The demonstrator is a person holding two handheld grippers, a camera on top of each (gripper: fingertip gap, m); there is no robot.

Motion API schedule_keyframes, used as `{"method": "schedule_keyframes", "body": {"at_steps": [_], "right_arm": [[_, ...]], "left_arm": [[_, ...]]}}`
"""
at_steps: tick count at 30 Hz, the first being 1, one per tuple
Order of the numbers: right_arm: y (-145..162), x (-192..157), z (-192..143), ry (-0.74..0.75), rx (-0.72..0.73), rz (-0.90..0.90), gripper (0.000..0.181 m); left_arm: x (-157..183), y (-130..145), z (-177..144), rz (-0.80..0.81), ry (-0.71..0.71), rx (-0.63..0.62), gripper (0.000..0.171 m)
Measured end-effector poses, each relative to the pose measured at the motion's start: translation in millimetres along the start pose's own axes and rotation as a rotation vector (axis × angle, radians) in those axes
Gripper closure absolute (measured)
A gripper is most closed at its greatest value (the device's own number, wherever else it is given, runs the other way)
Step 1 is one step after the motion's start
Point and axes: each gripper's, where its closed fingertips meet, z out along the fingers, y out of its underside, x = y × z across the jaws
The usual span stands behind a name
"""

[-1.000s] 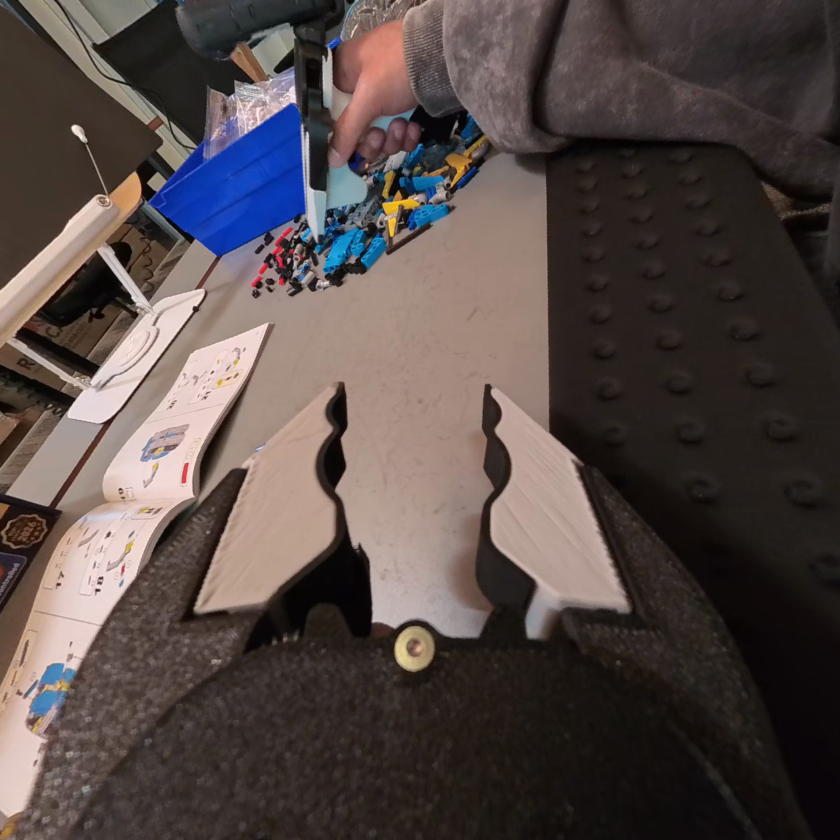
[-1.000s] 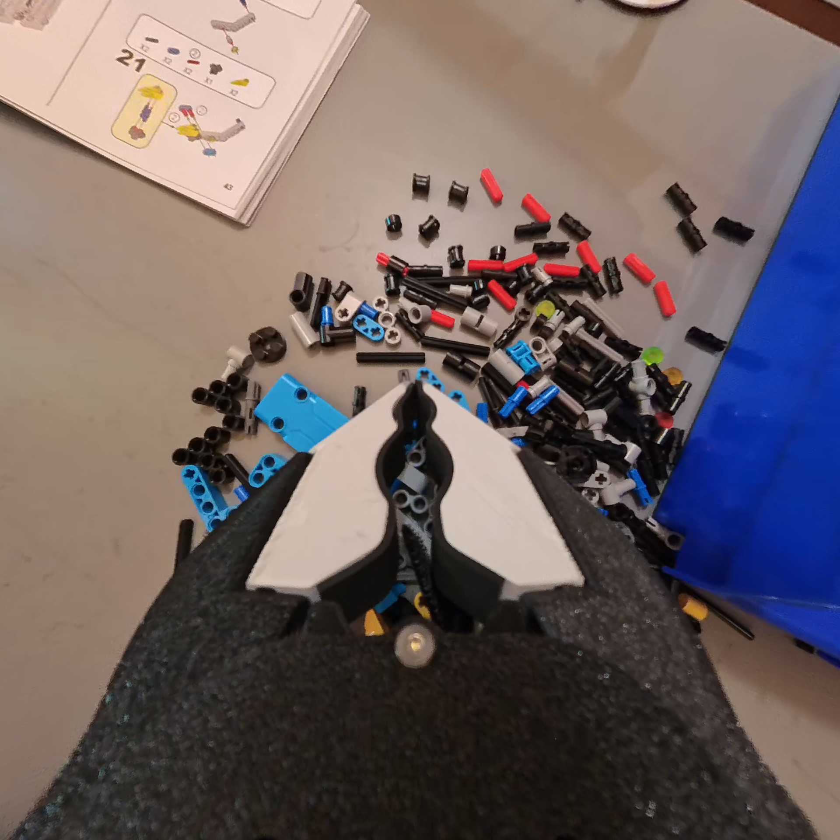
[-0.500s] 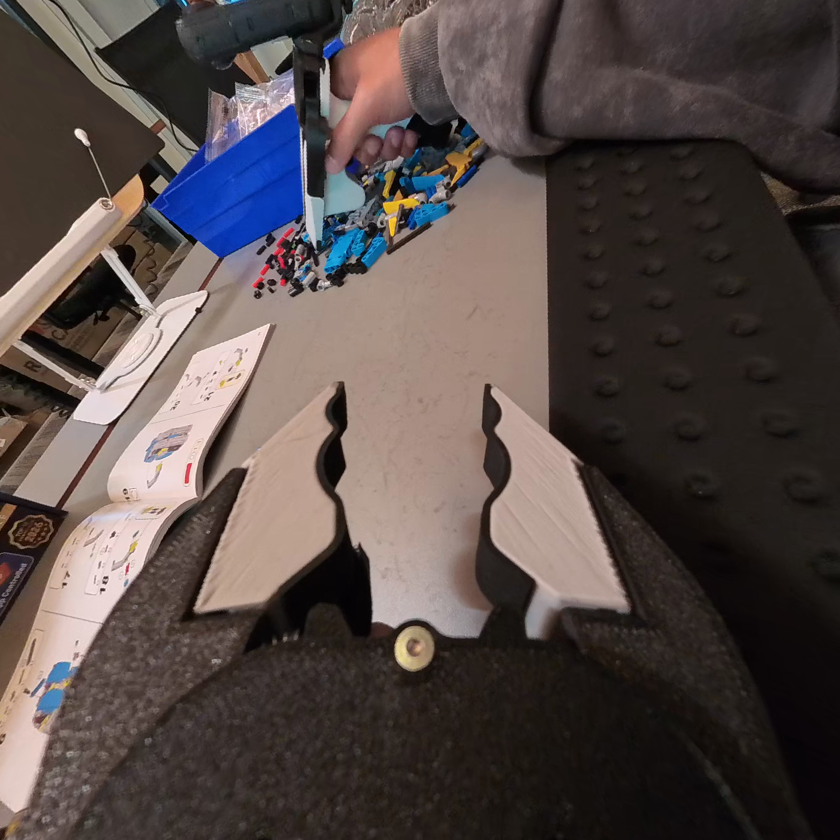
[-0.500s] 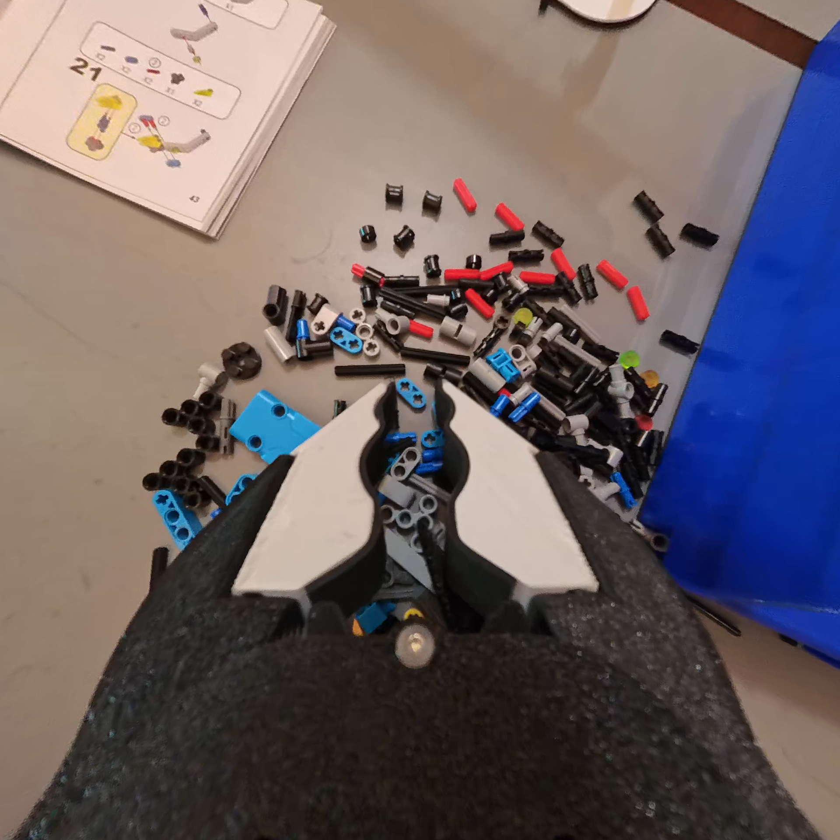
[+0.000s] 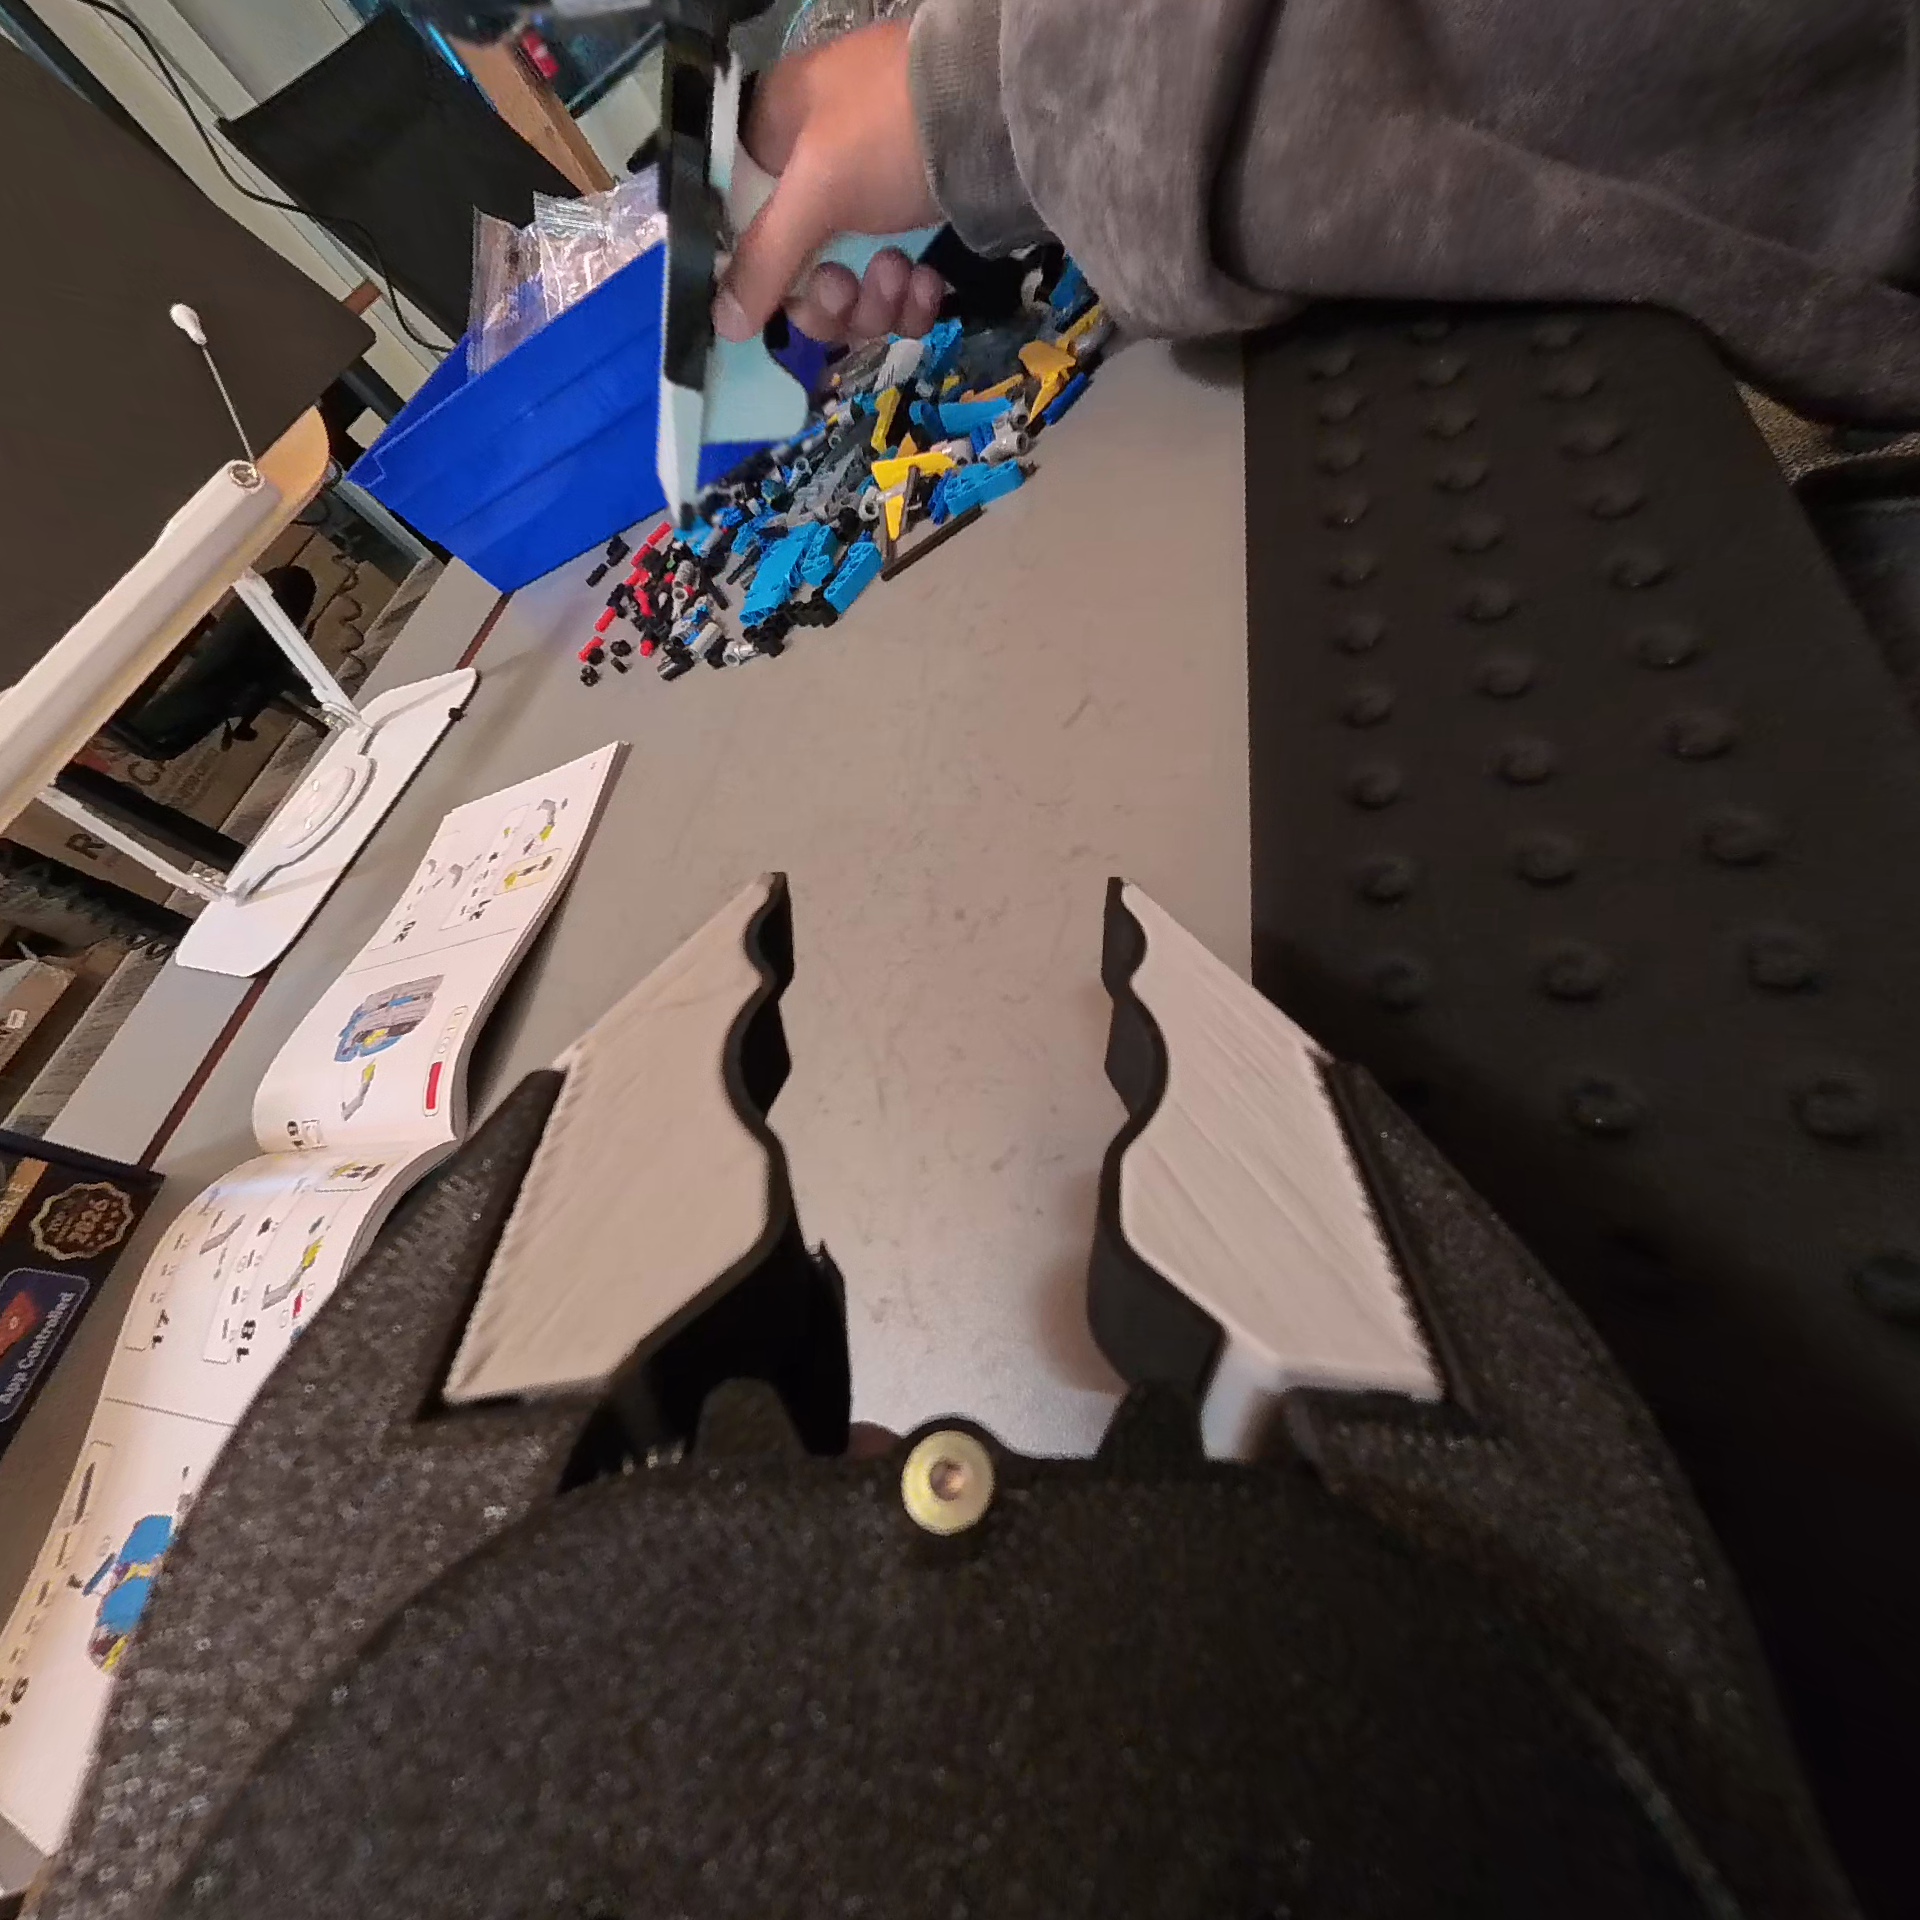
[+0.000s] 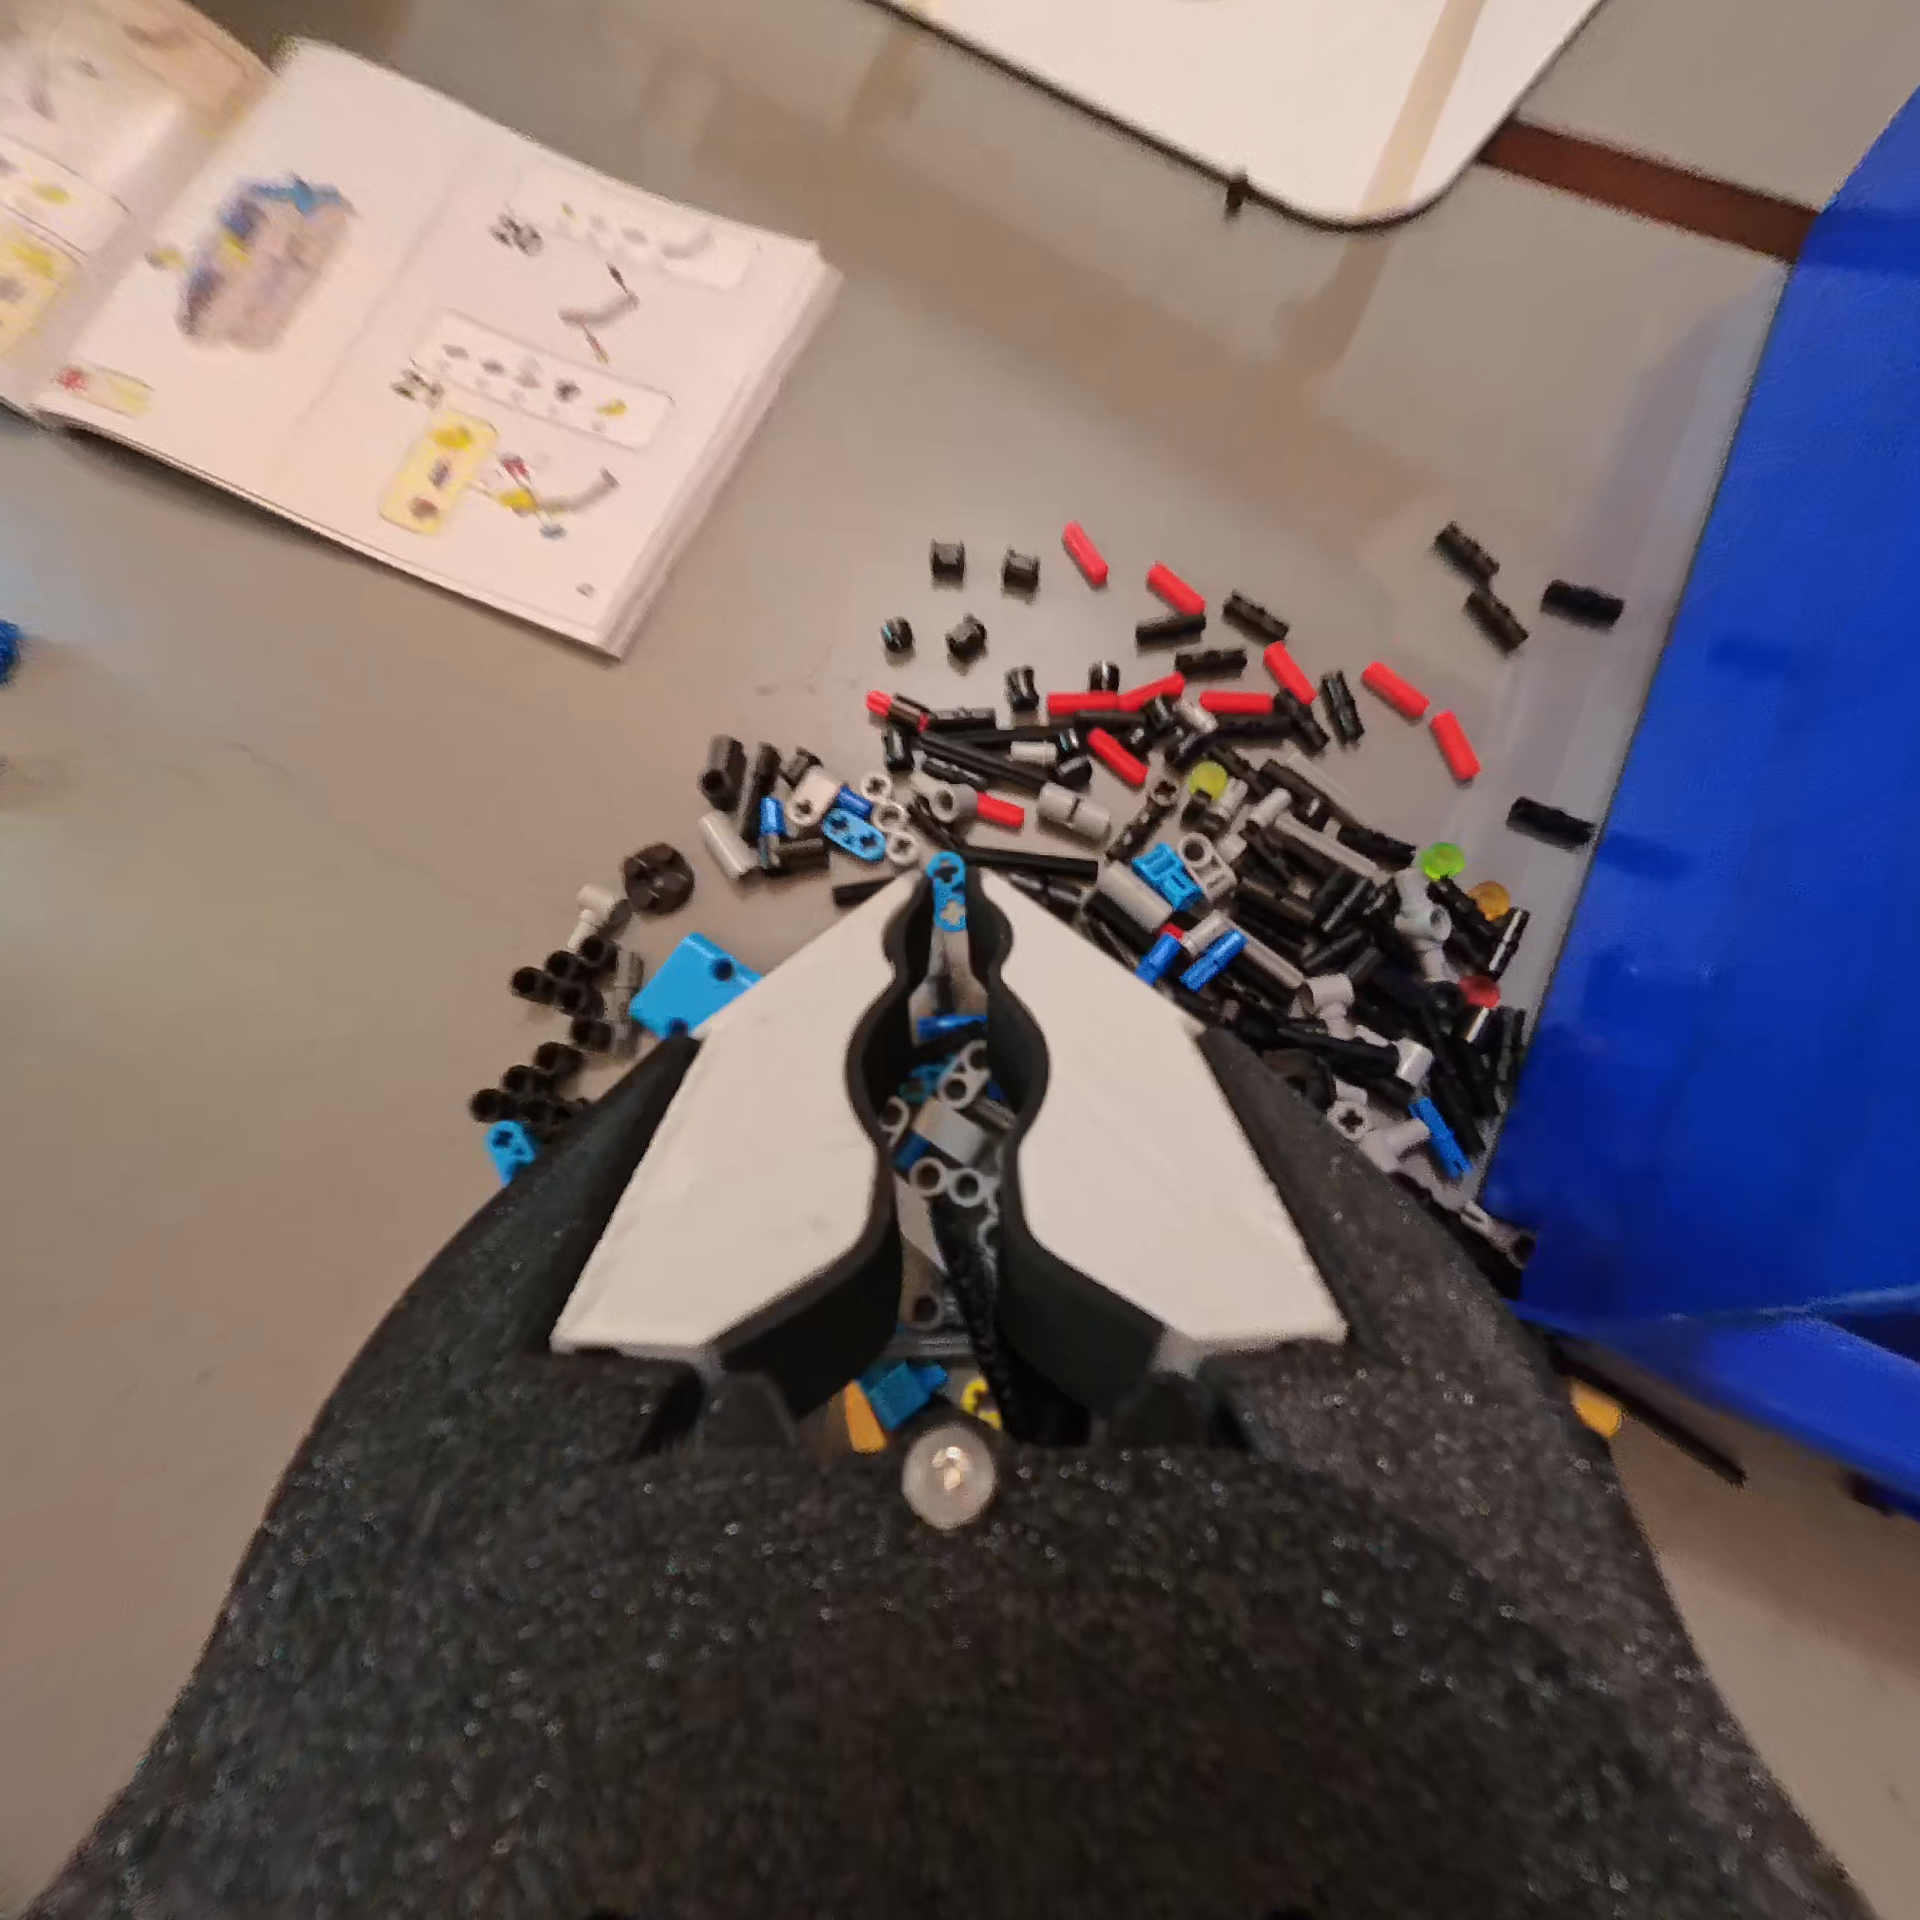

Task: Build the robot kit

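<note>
Grey table carrying a pile of small building pieces, an open instruction booklet and, beside the pile, a blue bin. Right gripper, above the pile, has its jaws pinched on a small blue link piece whose end sticks out past the tips. Left gripper rests well apart from the pile, jaws wide and empty over bare table, beside a black studded mat.
</note>
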Motion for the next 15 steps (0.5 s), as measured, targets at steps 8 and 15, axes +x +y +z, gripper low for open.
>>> {"method": "schedule_keyframes", "body": {"at_steps": [8, 15], "right_arm": [[-51, -131, -1, -0.239, 0.089, -0.273, 0.176], [-8, -246, 32, -0.541, -0.117, -0.492, 0.176]], "left_arm": [[1, 0, 0, -0.008, 0.005, -0.004, 0.112], [2, -1, -1, -0.016, 0.008, 0.000, 0.112]]}}
